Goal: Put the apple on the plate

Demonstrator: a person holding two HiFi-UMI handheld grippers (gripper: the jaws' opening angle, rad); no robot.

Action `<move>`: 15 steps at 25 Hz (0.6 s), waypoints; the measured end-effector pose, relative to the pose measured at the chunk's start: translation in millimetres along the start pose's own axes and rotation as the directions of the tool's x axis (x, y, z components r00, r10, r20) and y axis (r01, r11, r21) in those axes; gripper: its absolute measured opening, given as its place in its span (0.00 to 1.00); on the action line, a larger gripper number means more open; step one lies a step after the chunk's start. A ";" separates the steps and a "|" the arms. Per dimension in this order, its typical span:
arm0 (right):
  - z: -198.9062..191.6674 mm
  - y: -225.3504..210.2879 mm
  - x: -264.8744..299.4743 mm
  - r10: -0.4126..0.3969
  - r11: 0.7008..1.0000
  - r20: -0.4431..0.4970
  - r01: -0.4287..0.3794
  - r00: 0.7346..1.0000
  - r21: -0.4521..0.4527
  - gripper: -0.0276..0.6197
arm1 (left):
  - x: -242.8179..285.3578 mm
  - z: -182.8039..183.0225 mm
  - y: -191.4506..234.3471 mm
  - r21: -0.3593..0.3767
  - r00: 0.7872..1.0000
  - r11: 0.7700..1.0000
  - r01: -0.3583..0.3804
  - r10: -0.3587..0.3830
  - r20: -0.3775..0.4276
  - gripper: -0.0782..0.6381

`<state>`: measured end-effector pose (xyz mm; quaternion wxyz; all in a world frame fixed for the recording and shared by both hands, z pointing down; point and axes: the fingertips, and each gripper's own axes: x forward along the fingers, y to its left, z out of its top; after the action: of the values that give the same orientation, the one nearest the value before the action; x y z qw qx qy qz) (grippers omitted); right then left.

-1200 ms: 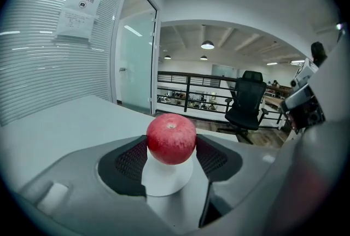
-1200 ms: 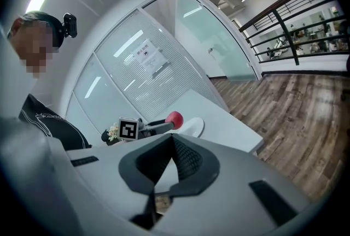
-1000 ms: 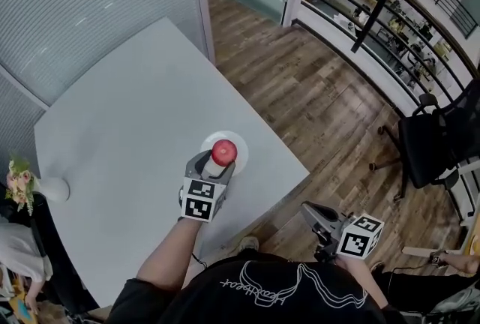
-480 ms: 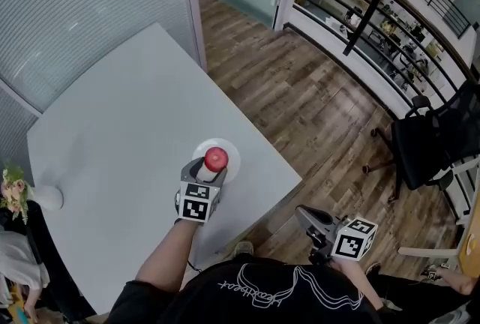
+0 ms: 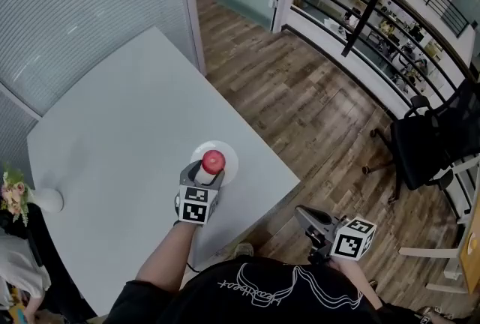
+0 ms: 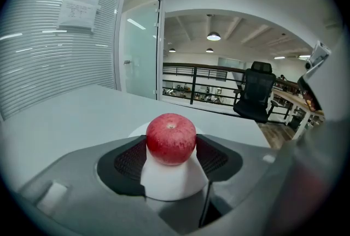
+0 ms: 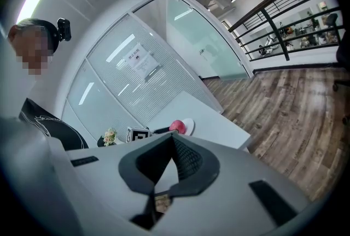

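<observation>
A red apple [image 5: 213, 161] sits between the black pads of my left gripper [image 5: 211, 166], which is shut on its sides. It hangs over a small white plate [image 5: 229, 154] near the table's right edge; I cannot tell whether it touches the plate. In the left gripper view the apple [image 6: 170, 139] fills the gap of the left gripper [image 6: 170, 146], with the plate [image 6: 138, 130] showing behind it. My right gripper [image 5: 304, 214] hangs off the table over the wooden floor, shut and empty. From the right gripper [image 7: 172, 136] the apple [image 7: 176, 126] and plate [image 7: 188, 125] lie far ahead.
The white table [image 5: 127, 120] ends just right of the plate. A white vase with flowers [image 5: 43, 199] stands at its left edge. Glass partitions [image 5: 90, 7] run behind the table. A black office chair [image 5: 431, 142] stands on the floor at right, beyond a railing [image 5: 375, 22].
My left gripper has sunk a little toward the plate with the apple in it. The right gripper has stayed where it was.
</observation>
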<state>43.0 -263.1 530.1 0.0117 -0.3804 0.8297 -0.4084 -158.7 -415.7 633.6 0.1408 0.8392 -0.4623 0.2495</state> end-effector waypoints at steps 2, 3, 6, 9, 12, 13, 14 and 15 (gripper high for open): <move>0.4 -0.1 -0.9 -0.003 1.000 0.003 0.003 1.000 0.002 0.06 | 0.5 -0.4 1.0 -0.011 1.000 1.000 0.009 -0.009 0.003 0.51; 0.7 -0.1 -1.4 -0.004 1.000 0.005 0.004 1.000 0.003 0.06 | 0.8 -0.7 1.4 -0.024 1.000 1.000 0.017 -0.017 0.004 0.51; 1.5 -1.0 -3.9 -0.005 1.000 0.010 0.004 1.000 0.010 0.06 | 0.8 -1.6 1.6 -0.057 0.999 0.998 0.038 -0.038 0.005 0.53; 0.1 -2.4 -5.5 -0.003 1.000 0.008 0.003 1.000 0.011 0.06 | -0.1 0.0 1.8 -0.061 0.999 0.997 0.041 -0.040 0.021 0.56; -2.5 -0.8 -7.2 0.001 1.000 -0.009 -0.001 1.000 -0.010 0.06 | -8.3 6.9 1.7 -0.071 0.998 0.997 0.032 -0.028 0.055 0.57; -2.5 1.7 -7.4 0.012 1.000 -0.008 -0.012 1.000 -0.017 0.06 | -13.5 9.3 2.2 -0.074 0.998 0.997 0.026 -0.021 0.066 0.57; -1.9 5.2 -7.7 0.026 0.999 -0.005 -0.026 1.000 -0.025 0.06 | -19.7 11.5 2.8 -0.079 0.997 0.997 0.018 -0.012 0.076 0.57; -1.2 9.3 -8.3 0.039 0.999 -0.003 -0.039 0.999 -0.034 0.06 | -26.9 13.7 3.0 -0.086 0.996 0.996 0.012 -0.004 0.088 0.57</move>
<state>42.8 -253.5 522.1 0.0125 -0.3637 0.8439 -0.3941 -169.3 -404.7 607.4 0.1577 0.8443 -0.4750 0.1916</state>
